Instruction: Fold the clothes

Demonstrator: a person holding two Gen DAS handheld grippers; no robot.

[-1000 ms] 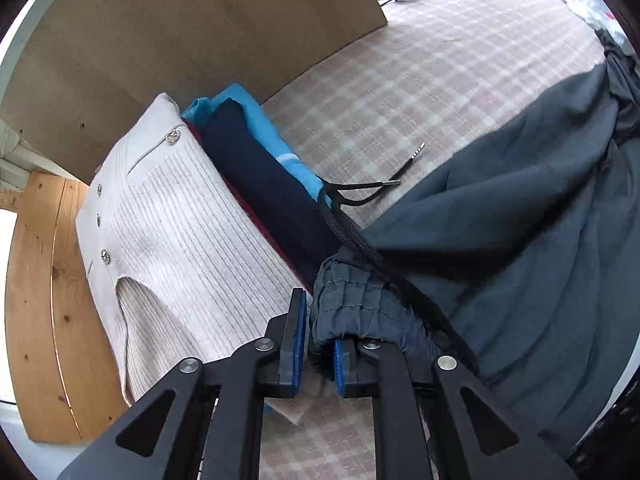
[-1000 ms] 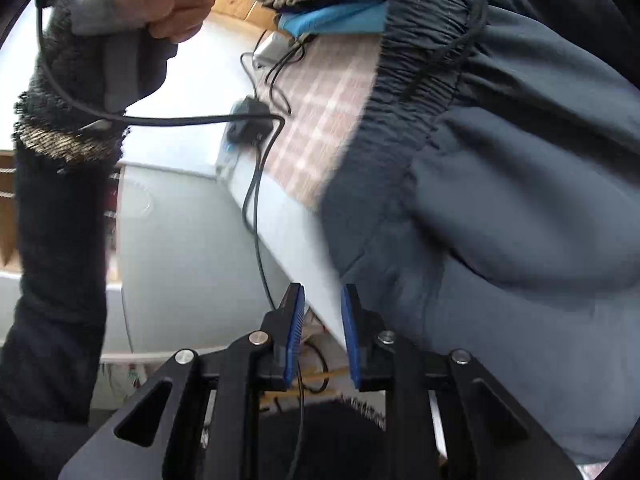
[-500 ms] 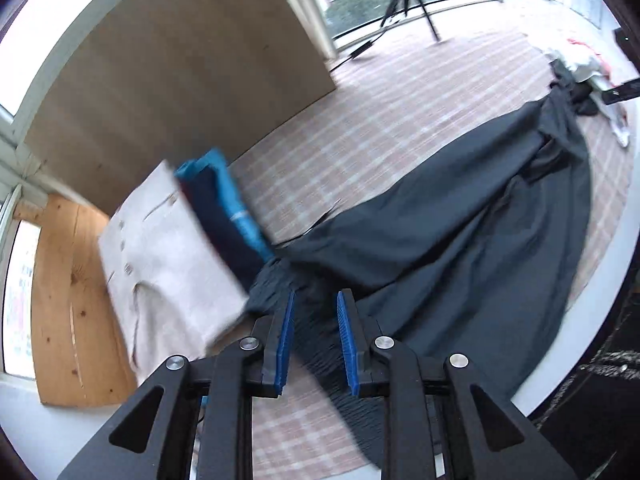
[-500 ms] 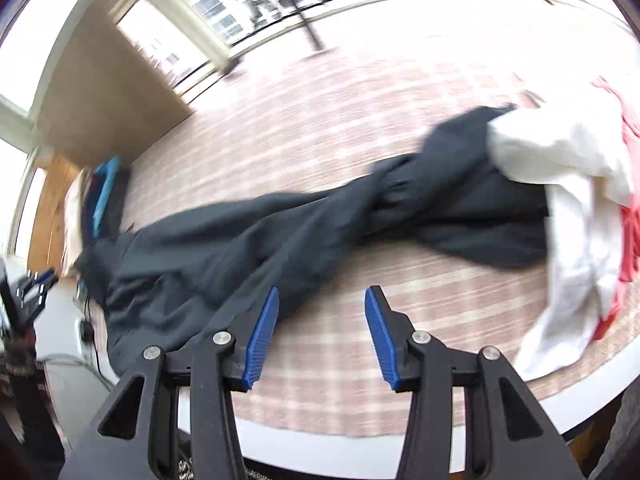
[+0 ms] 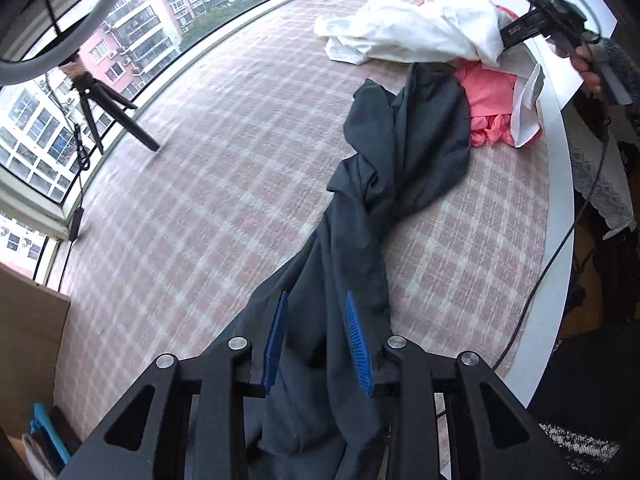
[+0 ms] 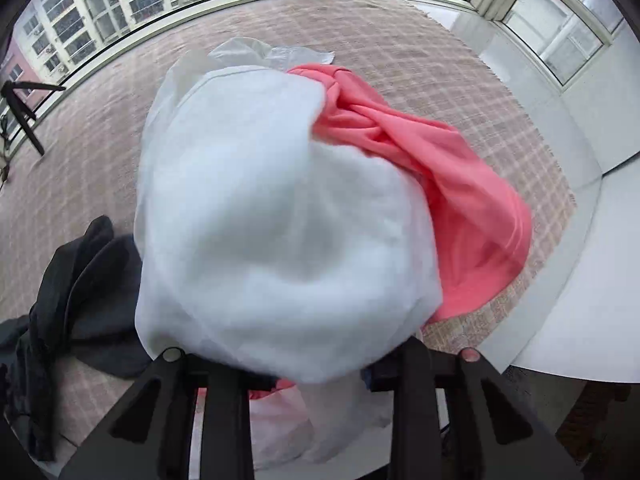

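Note:
Dark grey trousers point(image 5: 384, 184) lie stretched across the checked table cover point(image 5: 208, 184), twisted in the middle. My left gripper point(image 5: 316, 340) is open and hovers over their near part, the cloth showing between the blue pads point(image 5: 354, 340). A white garment point(image 6: 272, 220) and a pink garment point(image 6: 440, 184) lie heaped at the far end; both show in the left wrist view too, white point(image 5: 408, 28) and pink point(image 5: 492, 96). My right gripper point(image 5: 536, 24) is over that heap. In its own view the white garment bulges over its fingers and hides the tips.
A black tripod point(image 5: 108, 108) stands at the window side of the table. The table's white edge point(image 5: 556, 184) runs along the right, with a cable hanging over it. Folded clothes point(image 5: 44, 436) sit at the lower left by a wooden board point(image 5: 28, 340).
My left gripper let go of the trousers' waistband, opened and swung away from the folded pile toward the legs. My right gripper moved from the waistband to the white and pink heap.

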